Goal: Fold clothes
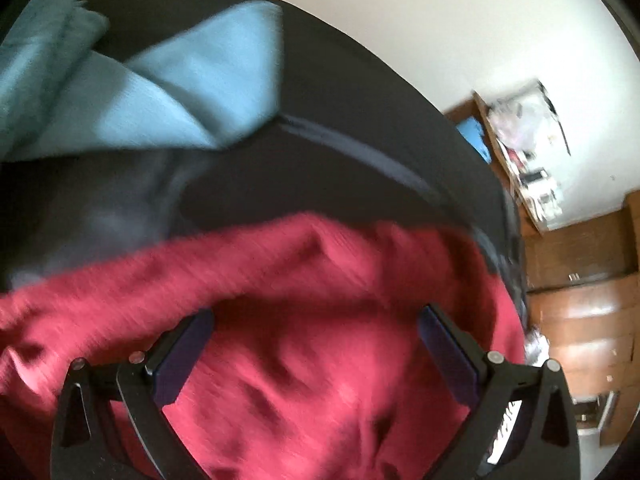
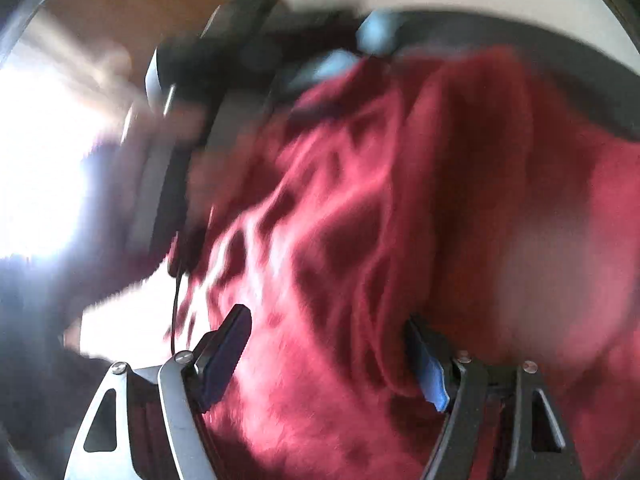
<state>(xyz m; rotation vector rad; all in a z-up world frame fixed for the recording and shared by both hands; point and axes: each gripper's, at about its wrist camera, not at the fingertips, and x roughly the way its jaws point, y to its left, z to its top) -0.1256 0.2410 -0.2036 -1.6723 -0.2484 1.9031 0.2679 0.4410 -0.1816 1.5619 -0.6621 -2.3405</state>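
Sweater (image 1: 304, 320) on table (image 1: 360, 120), nearest; cloth (image 1: 160, 92) behind – left; shelf (image 1: 528, 152) far right.

Home bedroom: wooden drawers (image 1: 584, 344), cluttered shelf (image 1: 528, 152).

Motion blur smears both views. The red cloth (image 1: 304, 340) runs off the bottom edge in the left view and hides the surface beneath it. In the right view the dark shapes (image 2: 192, 64) at upper left are too smeared to identify, and glare (image 2: 36, 160) washes out the left side.
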